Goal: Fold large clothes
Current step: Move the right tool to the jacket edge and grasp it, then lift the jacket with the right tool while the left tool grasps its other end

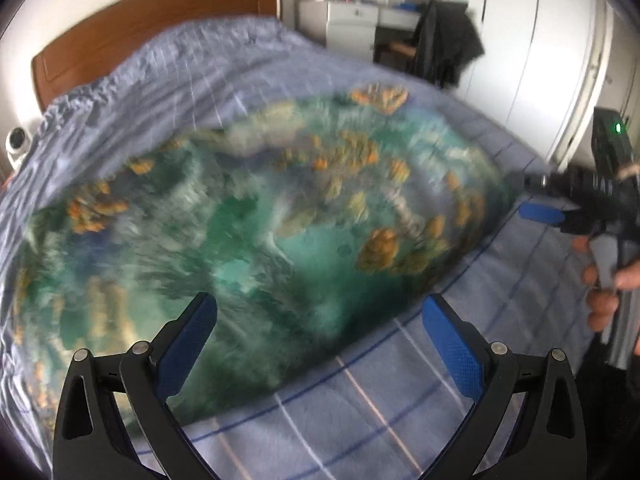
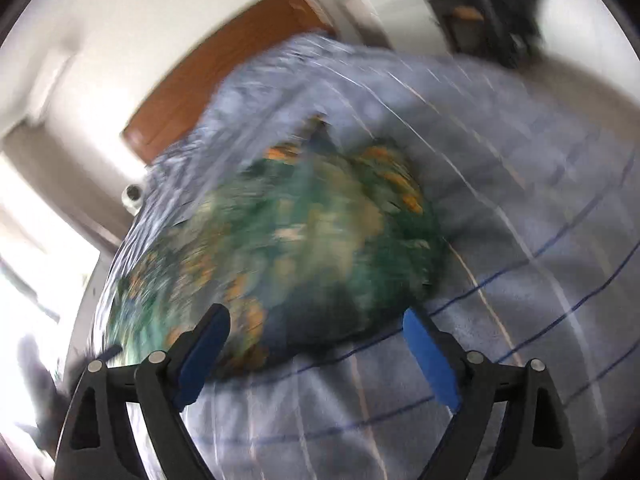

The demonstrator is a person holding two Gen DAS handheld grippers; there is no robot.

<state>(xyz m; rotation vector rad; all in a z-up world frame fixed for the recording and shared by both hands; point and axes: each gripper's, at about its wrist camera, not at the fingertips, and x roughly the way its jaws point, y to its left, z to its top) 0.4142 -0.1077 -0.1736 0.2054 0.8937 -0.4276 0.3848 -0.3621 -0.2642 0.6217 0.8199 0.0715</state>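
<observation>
Across the middle of the bed (image 1: 400, 420), the green patterned garment (image 1: 248, 216) lies spread, apparently for folding. The left tool (image 1: 320, 336) hovers wide and empty above its near edge; the right tool (image 2: 316, 344) likewise gapes wide, holding nothing.

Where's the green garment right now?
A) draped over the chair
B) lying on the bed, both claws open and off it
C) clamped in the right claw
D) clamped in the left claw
B: the garment lies on the bed, with the left claw and right claw both open and nothing gripped between their pads.
</observation>
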